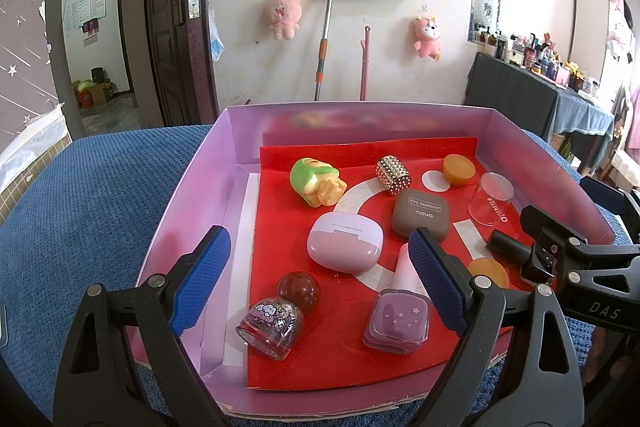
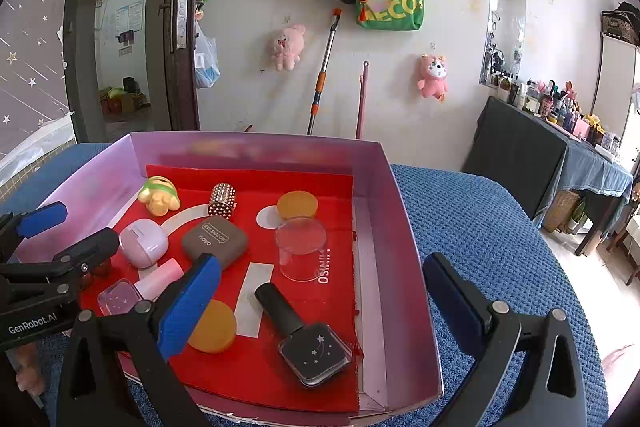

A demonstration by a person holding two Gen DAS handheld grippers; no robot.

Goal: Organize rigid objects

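A shallow pink box [image 1: 188, 187] with a red liner [image 1: 320, 347] rests on a blue textured cover [image 1: 80, 195]. The left gripper [image 1: 320, 283] hangs released over the box's near left part, nothing between its blue pads [image 1: 200, 279]; the right gripper [image 2: 320, 303] is likewise released over the near right corner, its right finger outside the box wall. On the liner lie a green toy figure [image 1: 316, 183] and a studded gold cylinder [image 1: 394, 175] at the far side, a pink case [image 1: 344, 247] and a brown eyeshadow compact [image 1: 420, 213] mid-box, a clear cup [image 2: 301, 247] to the right, two amber discs [image 2: 298, 205], and, nearest, a glitter bottle [image 1: 270, 323], a mauve polish bottle [image 1: 400, 319] and a black polish bottle [image 2: 308, 343].
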